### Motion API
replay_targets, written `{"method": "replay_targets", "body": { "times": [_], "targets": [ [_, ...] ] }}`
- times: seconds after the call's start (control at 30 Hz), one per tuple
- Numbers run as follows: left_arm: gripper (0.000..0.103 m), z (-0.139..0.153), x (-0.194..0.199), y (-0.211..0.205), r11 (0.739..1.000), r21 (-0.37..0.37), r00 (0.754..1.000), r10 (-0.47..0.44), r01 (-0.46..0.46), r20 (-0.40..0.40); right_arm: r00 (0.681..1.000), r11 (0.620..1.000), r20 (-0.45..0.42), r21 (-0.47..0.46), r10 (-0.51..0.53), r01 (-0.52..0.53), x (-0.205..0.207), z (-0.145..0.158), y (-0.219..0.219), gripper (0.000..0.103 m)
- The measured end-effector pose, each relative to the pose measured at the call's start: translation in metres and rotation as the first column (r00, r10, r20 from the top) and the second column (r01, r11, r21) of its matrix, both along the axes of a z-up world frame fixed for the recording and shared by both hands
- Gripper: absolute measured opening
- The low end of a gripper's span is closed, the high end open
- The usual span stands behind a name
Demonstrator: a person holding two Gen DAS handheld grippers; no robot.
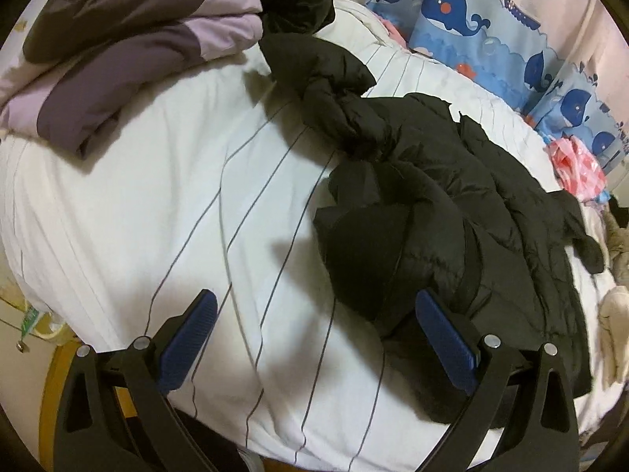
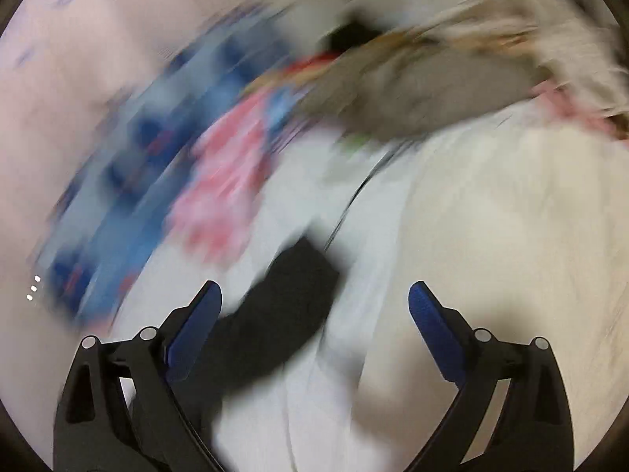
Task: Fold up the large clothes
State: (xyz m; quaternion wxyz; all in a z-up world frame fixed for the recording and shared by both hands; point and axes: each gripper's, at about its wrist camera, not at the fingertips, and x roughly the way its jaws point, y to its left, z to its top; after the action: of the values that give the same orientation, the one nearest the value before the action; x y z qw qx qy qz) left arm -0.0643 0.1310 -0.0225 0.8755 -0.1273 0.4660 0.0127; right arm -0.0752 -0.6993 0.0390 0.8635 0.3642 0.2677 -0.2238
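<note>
Puffy quilted black jacket (image 1: pixel 452 212) crumpled, striped sheet (image 1: pixel 157 196).

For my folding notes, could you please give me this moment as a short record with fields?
surface: bed with striped white sheet
garment to fold: black jacket, crumpled, unfolded
other clothes: purple folded pile at far corner
left gripper: open, right finger at the jacket's edge
right gripper: open, nothing gripped
right view: heavily blurred
</note>
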Motion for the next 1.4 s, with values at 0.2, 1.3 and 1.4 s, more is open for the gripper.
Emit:
{"method": "replay_targets", "body": {
  "times": [0.2, 1.3, 1.4],
  "targets": [
    [0.097, -0.023, 0.002, 0.006, 0.995, -0.095, 0.999, 0.024, -0.028, -0.044, 0.814, 0.807, -0.094, 0.231, 0.574, -0.543, -0.057, -0.106, 0.168, 0.093],
    [0.096, -0.061, 0.031, 0.04, 0.967, -0.255, 0.999, -0.017, 0.007, -0.037, 0.59, 0.583, -0.045, 0.224, 0.806, -0.781, -0.046, -0.125, 0.237, 0.076],
    [0.096, -0.062, 0.034, 0.022, 0.969, -0.24, 0.997, -0.074, 0.064, -0.032, 0.612, 0.588, 0.049, 0.23, 0.789, -0.776, -0.052, -0.113, 0.232, 0.076]
  ]
}}
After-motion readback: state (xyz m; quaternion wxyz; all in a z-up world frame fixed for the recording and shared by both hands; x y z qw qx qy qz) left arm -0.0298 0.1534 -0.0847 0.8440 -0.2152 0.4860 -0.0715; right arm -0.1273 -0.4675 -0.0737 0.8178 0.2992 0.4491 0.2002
